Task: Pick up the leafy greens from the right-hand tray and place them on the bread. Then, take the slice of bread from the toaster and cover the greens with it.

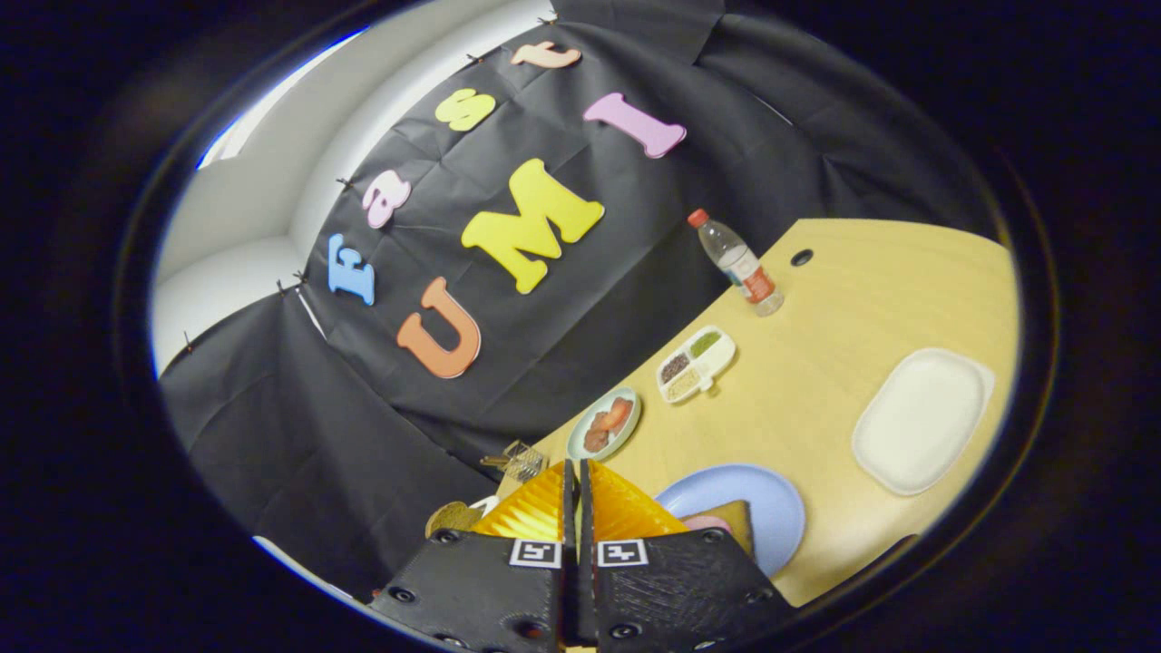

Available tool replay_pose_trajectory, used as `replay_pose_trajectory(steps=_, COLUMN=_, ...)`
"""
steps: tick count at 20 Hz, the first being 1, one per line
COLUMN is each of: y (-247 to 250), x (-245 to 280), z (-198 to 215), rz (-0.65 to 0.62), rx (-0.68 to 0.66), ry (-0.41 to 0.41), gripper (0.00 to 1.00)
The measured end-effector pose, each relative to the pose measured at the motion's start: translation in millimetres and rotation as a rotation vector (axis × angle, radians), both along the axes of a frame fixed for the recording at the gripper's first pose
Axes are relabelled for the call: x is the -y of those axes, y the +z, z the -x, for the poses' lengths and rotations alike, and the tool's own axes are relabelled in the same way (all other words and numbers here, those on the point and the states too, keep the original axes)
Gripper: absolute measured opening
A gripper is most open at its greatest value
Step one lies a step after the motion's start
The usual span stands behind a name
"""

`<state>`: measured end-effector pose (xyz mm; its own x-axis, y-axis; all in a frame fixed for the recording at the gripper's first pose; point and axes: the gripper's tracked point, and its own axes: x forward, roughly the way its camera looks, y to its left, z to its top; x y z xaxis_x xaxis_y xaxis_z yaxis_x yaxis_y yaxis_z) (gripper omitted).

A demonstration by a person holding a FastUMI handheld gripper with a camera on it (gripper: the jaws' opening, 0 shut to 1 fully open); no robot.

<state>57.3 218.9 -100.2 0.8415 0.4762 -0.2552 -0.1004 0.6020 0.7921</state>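
My gripper point(577, 467) is shut, its two fingers pressed together with only a thin slit between them and nothing visible in it. It is held tilted above the near edge of the wooden table point(834, 308). Just right of the fingers lies a blue plate point(771, 508). On it rests a brown slice of bread point(730, 521) with a pink slice point(707, 523) on top, both partly hidden by the right finger. A white oblong tray point(921, 417) lies further right on the table.
Beyond the fingers stand a small plate with red and brown food point(606, 422), a white divided dish of seasonings point(694, 363) and a water bottle point(739, 268). A small wire rack point(519, 461) and a golden round object point(453, 517) sit left of the fingers.
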Motion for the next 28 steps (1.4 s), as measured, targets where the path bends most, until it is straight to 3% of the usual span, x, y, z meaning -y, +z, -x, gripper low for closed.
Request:
replay_pose_trajectory(steps=5, y=-24, x=-31, z=4, rz=-0.04, rx=-0.011, ry=0.003, gripper=0.0)
replay_pose_trajectory(steps=9, y=-65, x=-19, z=2, rz=-0.054, rx=-0.085, ry=-0.029, gripper=0.0)
replay_pose_trajectory(steps=19, y=-107, x=36, z=8, rz=0.208, rx=-0.076, ry=-0.098, gripper=0.0)
replay_pose_trajectory(steps=23, y=-109, x=42, z=11, rz=0.248, rx=-0.076, ry=-0.09, gripper=0.22)
replay_pose_trajectory(steps=28, y=-108, x=55, z=16, rz=0.3, rx=-0.088, ry=-0.111, gripper=0.58)
